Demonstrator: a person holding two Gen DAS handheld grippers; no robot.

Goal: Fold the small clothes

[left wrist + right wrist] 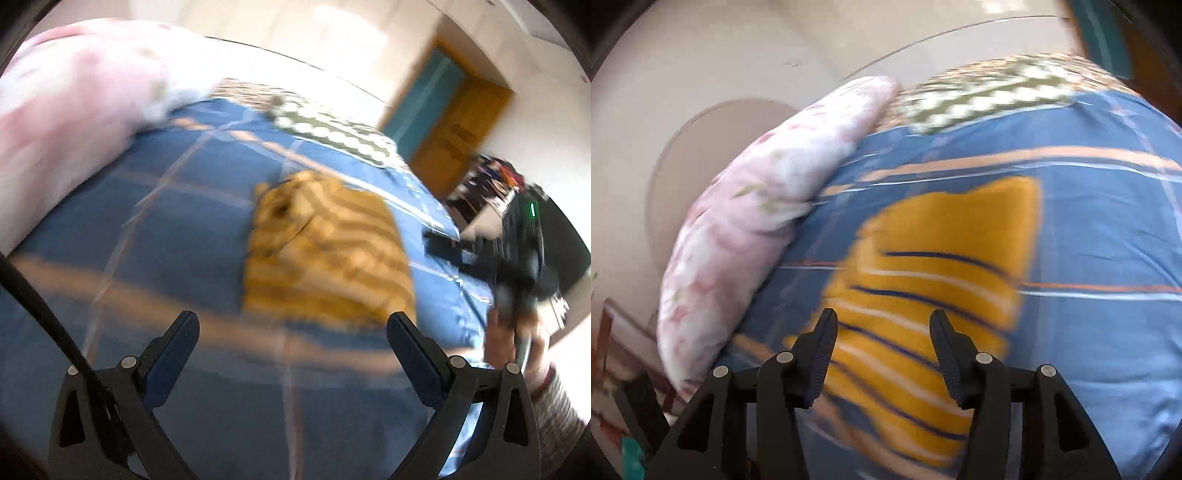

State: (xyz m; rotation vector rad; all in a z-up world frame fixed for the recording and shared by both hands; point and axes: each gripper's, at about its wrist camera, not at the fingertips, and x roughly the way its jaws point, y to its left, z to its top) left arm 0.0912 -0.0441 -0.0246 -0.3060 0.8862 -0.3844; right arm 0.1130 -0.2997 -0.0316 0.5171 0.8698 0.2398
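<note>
yellow striped garment [934,295] on blue bedsheet [1089,229] | no legible writing

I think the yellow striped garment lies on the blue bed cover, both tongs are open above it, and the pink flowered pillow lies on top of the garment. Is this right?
Not quite. The pink flowered pillow lies beside the yellow striped garment, apart from it at the bed's edge, as the right wrist view shows. The rest holds: the garment lies on the blue bed cover, and the left tongs and right tongs are open.
</note>
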